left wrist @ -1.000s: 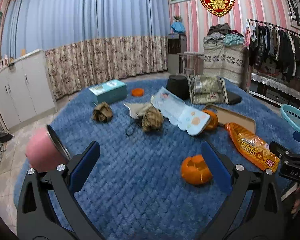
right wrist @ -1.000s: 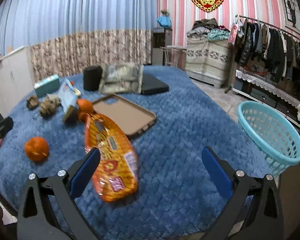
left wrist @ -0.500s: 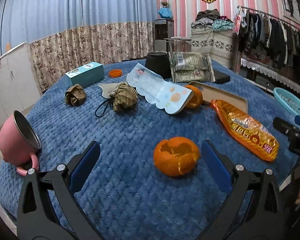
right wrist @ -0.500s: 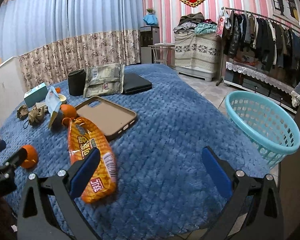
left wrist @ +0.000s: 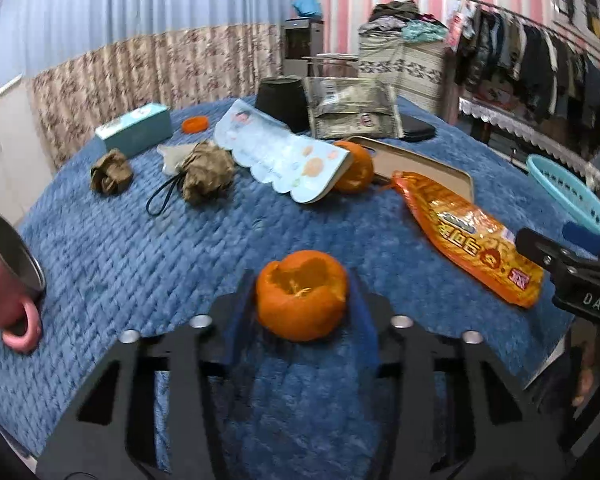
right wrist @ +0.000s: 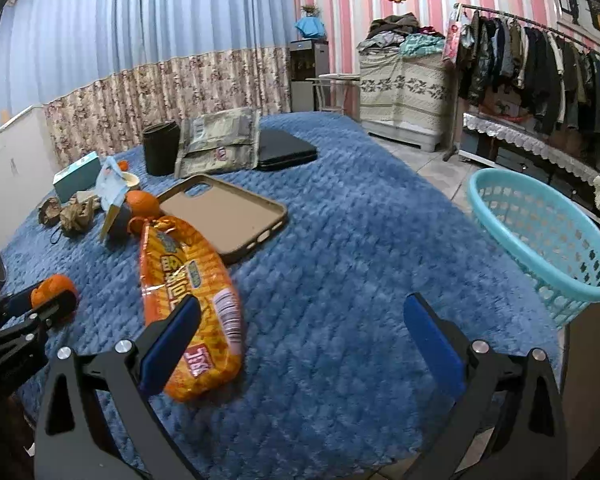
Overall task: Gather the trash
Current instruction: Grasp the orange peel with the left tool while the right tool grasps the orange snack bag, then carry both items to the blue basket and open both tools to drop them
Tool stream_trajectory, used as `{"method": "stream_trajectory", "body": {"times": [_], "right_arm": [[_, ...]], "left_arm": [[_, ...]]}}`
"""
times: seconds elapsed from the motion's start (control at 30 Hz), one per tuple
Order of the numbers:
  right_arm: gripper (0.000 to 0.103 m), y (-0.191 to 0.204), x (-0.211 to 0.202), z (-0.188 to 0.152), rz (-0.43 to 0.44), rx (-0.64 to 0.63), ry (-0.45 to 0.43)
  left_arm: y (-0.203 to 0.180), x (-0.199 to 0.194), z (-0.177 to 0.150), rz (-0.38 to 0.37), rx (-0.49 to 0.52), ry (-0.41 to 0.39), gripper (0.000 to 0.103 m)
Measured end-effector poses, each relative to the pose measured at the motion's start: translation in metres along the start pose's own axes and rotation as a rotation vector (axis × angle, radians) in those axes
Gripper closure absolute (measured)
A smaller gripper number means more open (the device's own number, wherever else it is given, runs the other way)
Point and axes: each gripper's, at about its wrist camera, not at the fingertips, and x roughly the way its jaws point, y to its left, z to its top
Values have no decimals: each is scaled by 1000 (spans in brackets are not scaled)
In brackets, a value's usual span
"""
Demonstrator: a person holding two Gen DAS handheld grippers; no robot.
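Observation:
A hollow orange peel (left wrist: 302, 296) sits on the blue table cover (left wrist: 160, 248) near the front edge. My left gripper (left wrist: 301, 280) is closing on it, and its blue pads touch the peel on both sides. The right wrist view shows the same peel (right wrist: 52, 286) at the far left. An orange snack bag (right wrist: 188, 280) lies beside the left finger of my right gripper (right wrist: 302, 300), which stands open over bare cover. Two crumpled brown paper balls (left wrist: 206, 172) lie further back. A turquoise basket (right wrist: 572, 292) stands off the table's right edge.
A pink mug (left wrist: 4, 280) lies at the left edge. Behind are a whole orange (left wrist: 354, 166), a light-blue booklet (left wrist: 284, 156), a brown phone case (right wrist: 224, 212), a teal box (left wrist: 134, 128), a black cup (left wrist: 280, 100) and a foil pouch (left wrist: 352, 110).
My left gripper moved forward and down to the orange peel, and its jaws went from wide open to closed around it. The right gripper stayed open and hardly moved.

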Motion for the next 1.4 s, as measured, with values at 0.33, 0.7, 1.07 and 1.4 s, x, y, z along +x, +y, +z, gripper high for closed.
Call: {"method": "stream_trajectory", "body": {"times": [0.33,0.7,1.07,1.4], "right_arm": [[9,12,13,-6,64,-41,71],[61,22,15,-8,132,-78,90],[97,25,1,2,139,-112,20],[98,-22,-28,31,93,-4,-89]], "left_arm": [[12,-11,4,26,-17,-23,71],[10,-9,5,39,-10,-23,71],[3,-15,16,25,6,-57,72],[-2,-19,45,8,17,-112,74]]}}
